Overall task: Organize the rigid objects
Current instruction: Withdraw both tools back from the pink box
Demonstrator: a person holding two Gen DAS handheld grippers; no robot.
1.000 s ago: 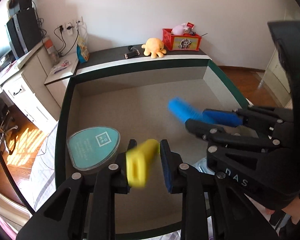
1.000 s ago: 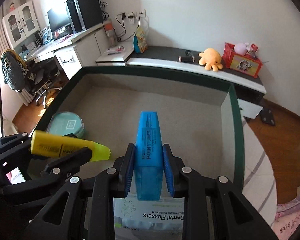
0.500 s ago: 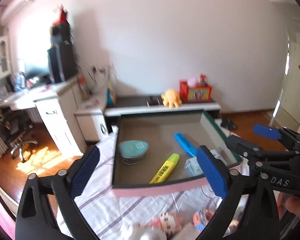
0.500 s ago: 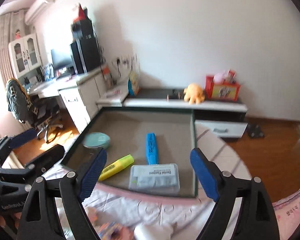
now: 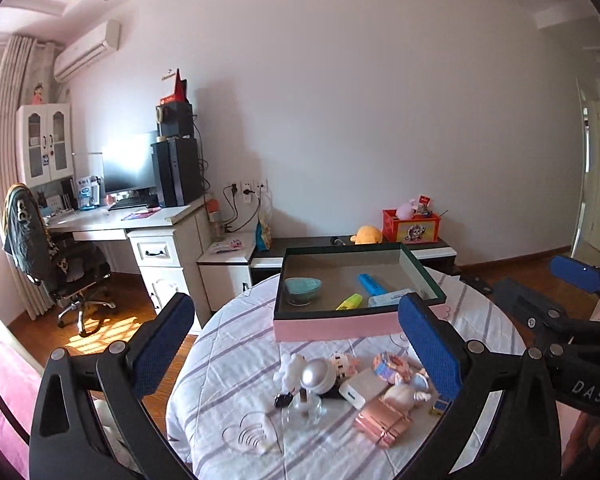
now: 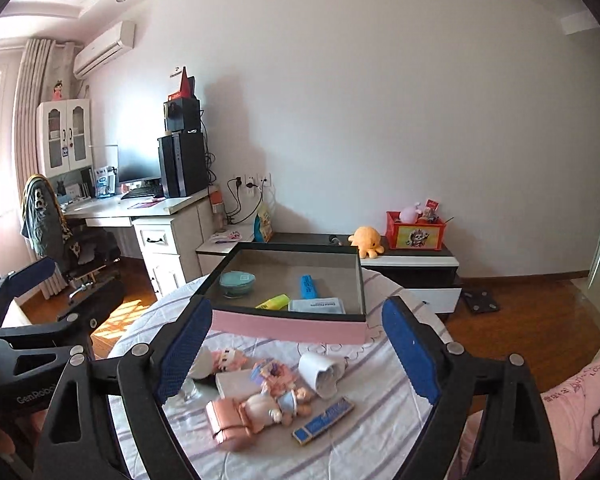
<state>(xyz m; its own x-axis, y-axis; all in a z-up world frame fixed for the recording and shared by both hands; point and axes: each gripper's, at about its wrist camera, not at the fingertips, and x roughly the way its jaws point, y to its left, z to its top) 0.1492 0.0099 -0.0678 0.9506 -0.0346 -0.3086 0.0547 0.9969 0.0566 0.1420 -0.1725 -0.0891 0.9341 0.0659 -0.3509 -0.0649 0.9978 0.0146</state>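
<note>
A: Where are the edges and the free space?

B: The tray [image 6: 288, 326] sits at the table's [image 6: 380, 424] far edge. It holds, left to right, a teal container [image 6: 237, 282], yellow highlighter [image 6: 273, 301], blue highlighter [image 6: 309, 286] and floss packet [image 6: 317, 305]. Clutter fills the near cloth.

A: And the claws?

B: Left gripper [image 5: 300, 354] and right gripper [image 6: 296, 354] both gape wide, holding nothing, touching nothing.

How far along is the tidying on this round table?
Done: the yellow highlighter, blue highlighter, flosser pack and teal dish lie in the box. In hand: nothing; the left tool and right tool are open. Left: the white cup, pink case, figurines and blue bar.
</note>
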